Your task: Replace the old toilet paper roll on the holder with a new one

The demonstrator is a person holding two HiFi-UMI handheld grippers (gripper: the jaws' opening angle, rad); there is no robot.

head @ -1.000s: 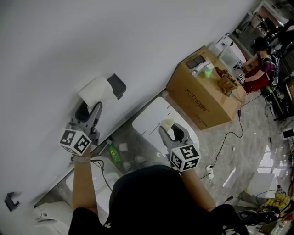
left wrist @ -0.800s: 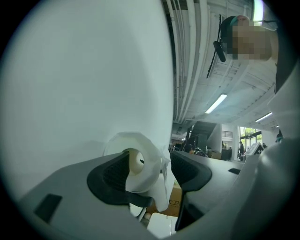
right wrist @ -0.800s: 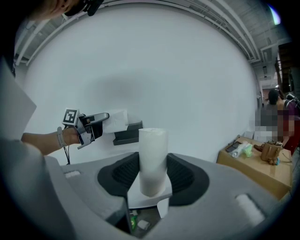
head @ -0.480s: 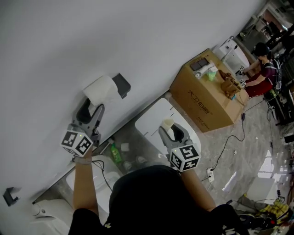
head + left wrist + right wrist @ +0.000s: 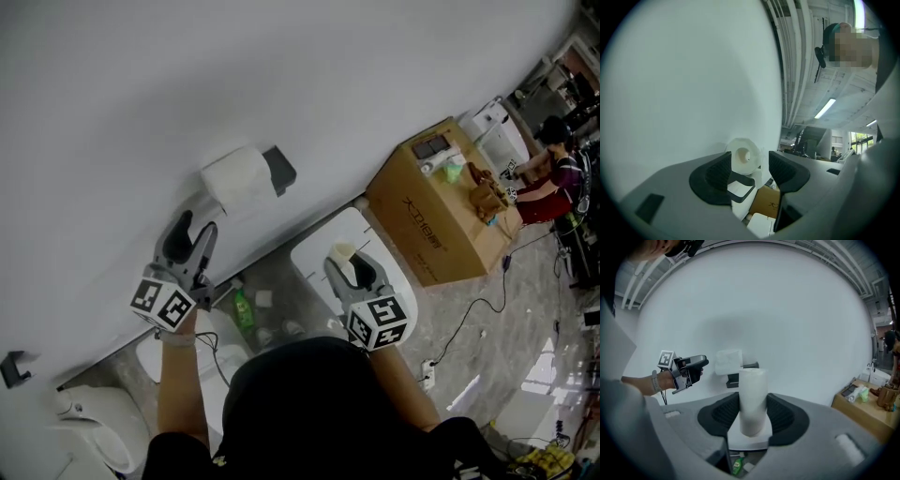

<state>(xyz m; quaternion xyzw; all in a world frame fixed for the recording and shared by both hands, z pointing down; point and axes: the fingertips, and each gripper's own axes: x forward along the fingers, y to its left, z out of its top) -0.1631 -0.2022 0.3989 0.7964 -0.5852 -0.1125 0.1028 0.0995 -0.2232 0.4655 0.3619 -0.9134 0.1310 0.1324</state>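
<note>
A full white roll point(image 5: 239, 178) sits on the black wall holder point(image 5: 278, 167). My left gripper point(image 5: 195, 231) hangs a short way down-left of it, apart from it. In the left gripper view the jaws are wide and closing with nothing between the pads point(image 5: 717, 176); the roll point(image 5: 742, 156) shows end-on beyond them. My right gripper point(image 5: 352, 270) is shut on a second white roll point(image 5: 344, 253) above the toilet. In the right gripper view that held roll point(image 5: 752, 397) stands upright between the pads, with the holder's roll point(image 5: 729, 361) and the left gripper point(image 5: 696, 367) behind it.
A white toilet point(image 5: 323, 246) stands under my right hand. A cardboard box point(image 5: 436, 211) with small items stands to its right, and a person point(image 5: 555, 169) sits beyond it. A green bottle point(image 5: 244, 312) lies on the grey ledge, with another white fixture point(image 5: 94, 436) at lower left.
My left gripper has drawn back from the roll on the holder, so a gap now shows between them. My right gripper keeps the second roll in the same spot in view.
</note>
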